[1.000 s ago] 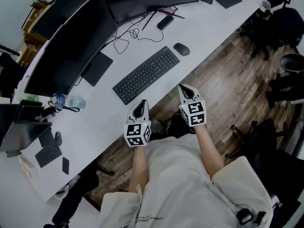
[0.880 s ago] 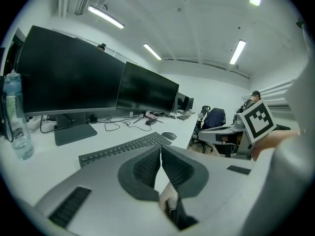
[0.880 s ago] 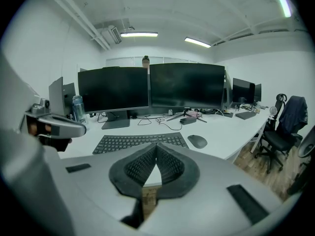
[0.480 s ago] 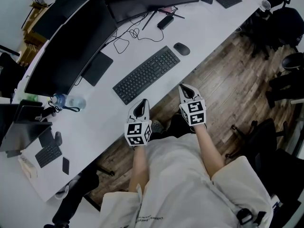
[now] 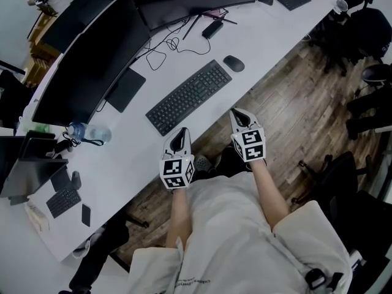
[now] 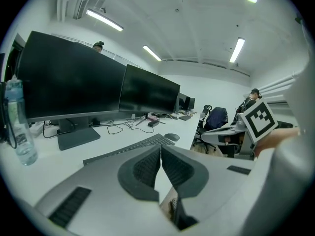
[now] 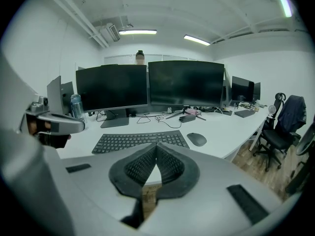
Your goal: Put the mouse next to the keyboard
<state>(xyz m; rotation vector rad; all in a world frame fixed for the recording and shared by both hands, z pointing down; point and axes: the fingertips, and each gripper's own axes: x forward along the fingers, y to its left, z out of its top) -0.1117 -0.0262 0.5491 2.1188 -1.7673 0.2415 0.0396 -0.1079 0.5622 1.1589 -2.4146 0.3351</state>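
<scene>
A dark grey mouse (image 5: 234,63) lies on the white desk (image 5: 128,164), just off the right end of the black keyboard (image 5: 189,95). The mouse (image 7: 197,139) and keyboard (image 7: 139,141) show ahead in the right gripper view; the mouse (image 6: 172,137) and keyboard (image 6: 129,149) show in the left gripper view too. My left gripper (image 5: 179,141) is at the desk's near edge, shut and empty. My right gripper (image 5: 240,120) hangs over the floor just off the desk edge, also shut and empty. Both are well short of the mouse.
Two large monitors (image 5: 92,54) stand behind the keyboard, with cables (image 5: 165,45) and a black adapter (image 5: 213,28). A water bottle (image 5: 86,131) lies at the left. Office chairs (image 5: 361,23) stand on the wooden floor at the right.
</scene>
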